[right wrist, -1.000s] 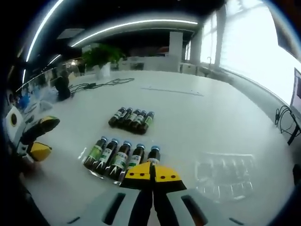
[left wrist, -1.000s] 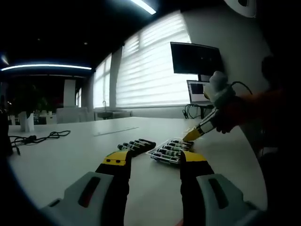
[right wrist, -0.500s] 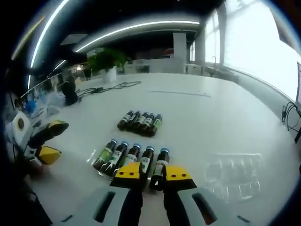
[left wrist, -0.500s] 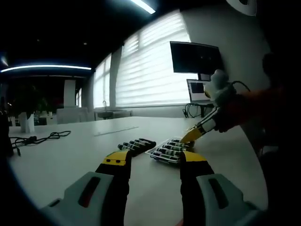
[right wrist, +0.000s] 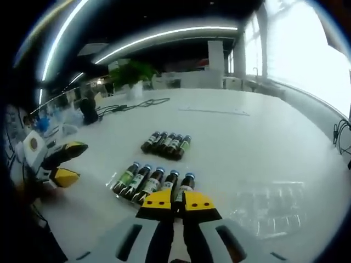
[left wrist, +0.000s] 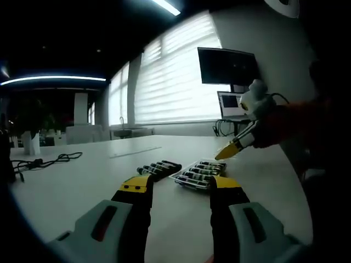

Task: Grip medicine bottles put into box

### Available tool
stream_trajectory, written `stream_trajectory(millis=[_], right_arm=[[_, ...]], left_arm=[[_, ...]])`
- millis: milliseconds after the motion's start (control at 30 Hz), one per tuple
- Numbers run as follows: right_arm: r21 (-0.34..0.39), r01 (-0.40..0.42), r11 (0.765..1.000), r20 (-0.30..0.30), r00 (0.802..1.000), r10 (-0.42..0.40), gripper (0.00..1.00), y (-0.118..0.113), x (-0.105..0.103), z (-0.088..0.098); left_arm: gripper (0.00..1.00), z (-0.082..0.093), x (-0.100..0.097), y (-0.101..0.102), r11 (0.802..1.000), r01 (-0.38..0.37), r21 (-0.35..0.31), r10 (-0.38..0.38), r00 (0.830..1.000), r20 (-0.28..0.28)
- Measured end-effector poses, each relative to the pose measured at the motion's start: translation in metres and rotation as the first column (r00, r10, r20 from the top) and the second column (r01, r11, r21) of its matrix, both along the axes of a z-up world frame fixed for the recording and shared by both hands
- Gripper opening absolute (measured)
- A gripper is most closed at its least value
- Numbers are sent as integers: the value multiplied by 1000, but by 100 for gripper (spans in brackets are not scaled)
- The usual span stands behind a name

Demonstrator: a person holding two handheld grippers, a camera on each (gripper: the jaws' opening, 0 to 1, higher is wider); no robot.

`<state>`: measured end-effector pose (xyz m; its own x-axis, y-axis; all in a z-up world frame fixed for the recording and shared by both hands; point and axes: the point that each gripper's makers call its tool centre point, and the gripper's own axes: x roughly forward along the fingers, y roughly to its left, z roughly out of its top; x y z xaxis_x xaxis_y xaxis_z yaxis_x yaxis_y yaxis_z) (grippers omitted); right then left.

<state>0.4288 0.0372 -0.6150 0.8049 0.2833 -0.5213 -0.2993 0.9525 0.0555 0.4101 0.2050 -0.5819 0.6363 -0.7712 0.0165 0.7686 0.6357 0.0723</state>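
Several dark medicine bottles (right wrist: 153,182) lie side by side in a clear tray (right wrist: 113,181); the left gripper view has them at the table's middle (left wrist: 196,174). A second loose row of bottles (right wrist: 167,143) (left wrist: 159,168) lies just beyond. My right gripper (right wrist: 178,199) has its yellow jaws drawn close on the lower end of the rightmost tray bottle (right wrist: 184,185), which stays in line with the others. In the left gripper view that right gripper (left wrist: 227,150) hovers just over the tray, held by a hand. My left gripper (left wrist: 181,183) stands open, short of the bottles, holding nothing.
A clear plastic lid (right wrist: 269,211) lies on the white table (right wrist: 247,142) right of the tray. The left gripper (right wrist: 60,161) is low at the left. Cables (right wrist: 131,104) and a plant (right wrist: 131,74) are at the far side; a monitor (left wrist: 227,67) stands by the window.
My right gripper's jaws went from shut to open, then narrowed around the rightmost tray bottle. Seen from the left, it rose a little above the tray. The left gripper has stayed still.
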Motion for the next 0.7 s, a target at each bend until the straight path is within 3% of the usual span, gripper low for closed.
stream_trajectory(millis=[100, 133, 167, 200, 333, 467, 600, 700], right_arm=[[-18, -4, 1000, 16, 1000, 4, 5, 0, 2, 3], [-49, 104, 993, 10, 995, -103, 4, -14, 6, 2], [-67, 106, 992, -19, 994, -108, 3, -17, 4, -1], [-65, 63, 996, 14, 998, -62, 2, -12, 7, 2], [-13, -4, 1000, 39, 999, 4, 0, 0, 5, 12], [111, 21, 994, 63, 998, -28, 2, 5, 7, 29], [76, 11, 997, 42, 999, -14, 7, 0, 8, 30], [67, -12, 998, 43, 999, 10, 18, -1, 12, 34]], left_arm=[[34, 0, 0, 0, 1000, -1, 1, 1, 1000, 1], [34, 0, 0, 0, 1000, -1, 2, 1, 1000, 1], [34, 0, 0, 0, 1000, -1, 3, 1, 1000, 1], [34, 0, 0, 0, 1000, -2, 3, 2, 1000, 2], [34, 0, 1, 1, 1000, -4, 3, 4, 1000, 3], [34, 0, 1, 1, 1000, -4, 4, 4, 1000, 5], [34, 0, 1, 1, 1000, -5, 2, 5, 1000, 6], [34, 0, 1, 1, 1000, -4, 1, 4, 1000, 7]])
